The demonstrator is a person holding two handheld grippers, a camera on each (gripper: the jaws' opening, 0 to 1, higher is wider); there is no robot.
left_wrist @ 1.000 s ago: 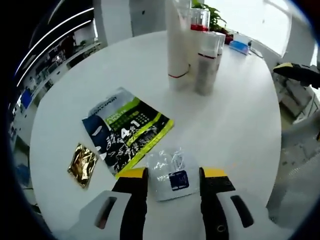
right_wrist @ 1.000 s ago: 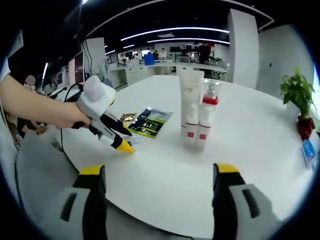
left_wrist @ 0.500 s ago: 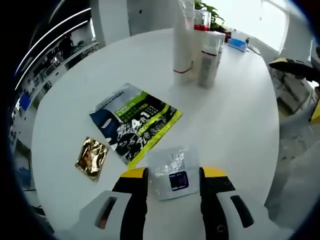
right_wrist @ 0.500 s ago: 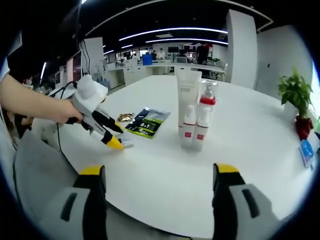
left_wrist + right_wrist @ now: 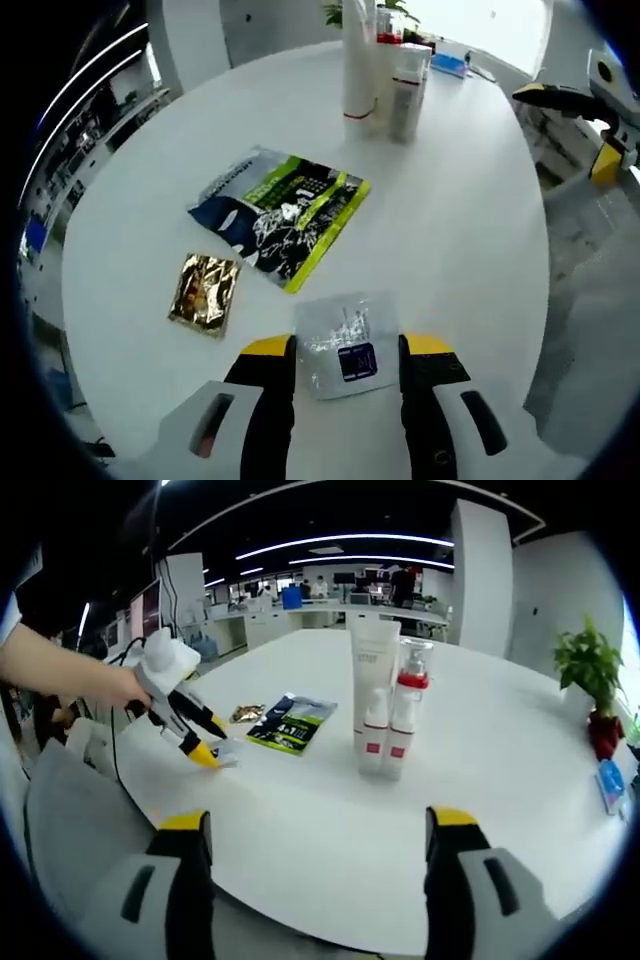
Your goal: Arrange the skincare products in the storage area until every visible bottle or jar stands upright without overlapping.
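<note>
A tall white tube (image 5: 372, 680), a red-collared pump bottle (image 5: 408, 715) and a small white bottle (image 5: 371, 742) stand upright, close together, on the round white table (image 5: 480, 780). In the left gripper view the tube (image 5: 357, 60) and a bottle (image 5: 405, 85) are far off at the top. My left gripper (image 5: 348, 350) is shut on a small clear sachet (image 5: 343, 335) with a dark label, low over the table. From the right gripper view, the left gripper (image 5: 200, 750) is held by a hand. My right gripper (image 5: 318, 825) is open and holds nothing, off the table's near edge.
A green and black pouch (image 5: 285, 210) and a gold sachet (image 5: 205, 292) lie flat left of the bottles. A potted plant (image 5: 598, 675) and a blue item (image 5: 613, 783) sit at the far right. The right gripper (image 5: 575, 125) reaches in beyond the table's rim.
My left gripper has drawn back from the bottles and the green pouch, and the sachet has come with it. The right gripper has hardly moved.
</note>
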